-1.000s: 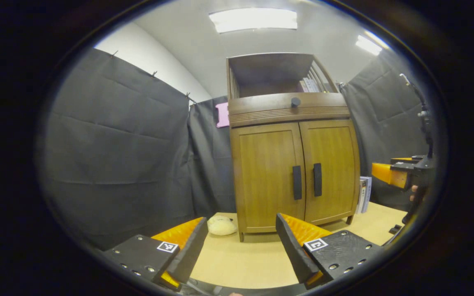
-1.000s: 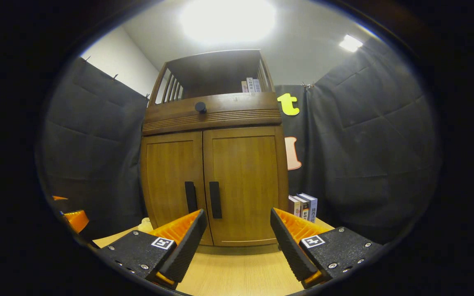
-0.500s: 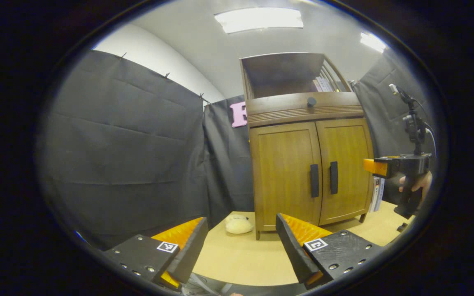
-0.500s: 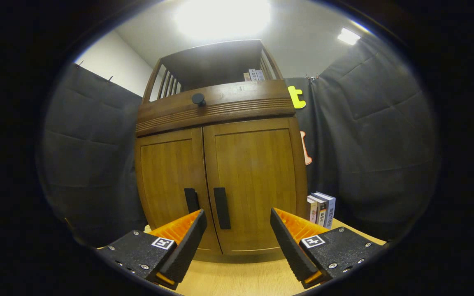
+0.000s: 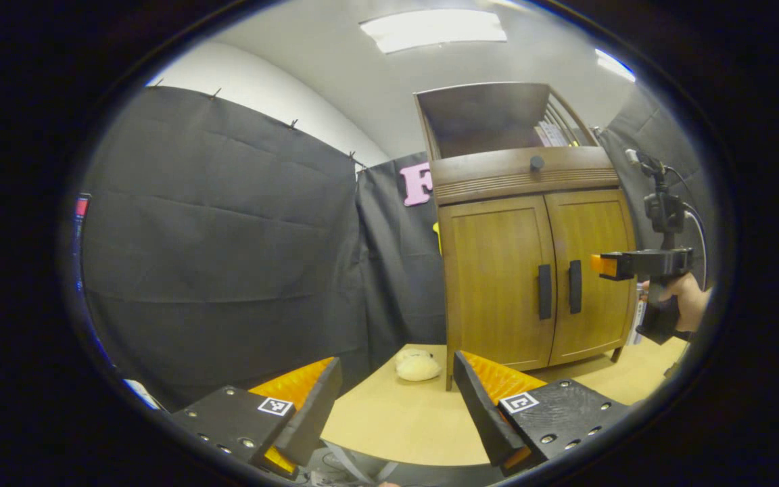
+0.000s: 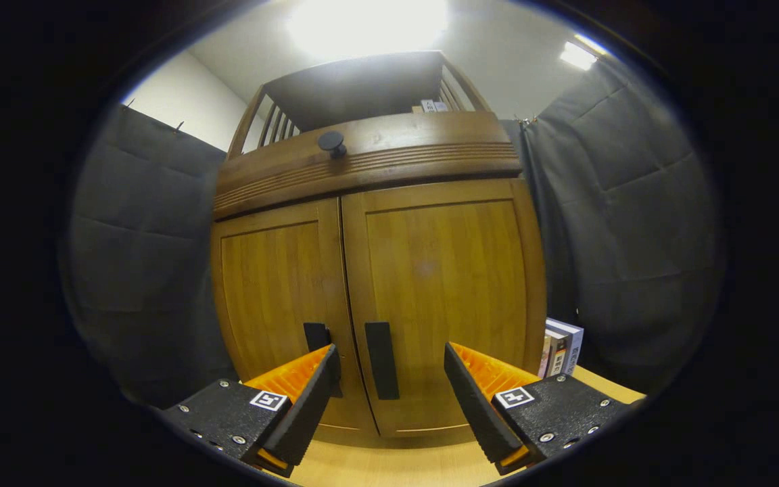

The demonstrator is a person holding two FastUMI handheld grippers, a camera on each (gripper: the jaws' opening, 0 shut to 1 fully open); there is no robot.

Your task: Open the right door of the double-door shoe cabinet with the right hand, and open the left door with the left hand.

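Note:
A wooden shoe cabinet (image 6: 376, 270) with two closed doors stands on the table. The right door (image 6: 450, 297) carries a dark vertical handle (image 6: 382, 360); the left door's handle (image 6: 317, 336) is partly hidden behind a finger. My right gripper (image 6: 389, 385) is open, close in front of the cabinet, with the right door's handle showing between its fingers, apart from them. My left gripper (image 5: 396, 399) is open and far back from the cabinet (image 5: 538, 264). In the left gripper view the right gripper (image 5: 623, 265), held by a hand (image 5: 690, 294), points at the right door (image 5: 592, 270).
A pale plush toy (image 5: 418, 365) lies on the wooden table (image 5: 403, 419) left of the cabinet. Books (image 6: 560, 346) stand at the cabinet's right side. A drawer with a round knob (image 6: 331, 142) sits above the doors. Black cloth walls surround the table.
My right gripper has moved closer to the cabinet, whose doors now loom larger. The left gripper's view has swung left, shifting the cabinet toward the right. Both doors stay closed.

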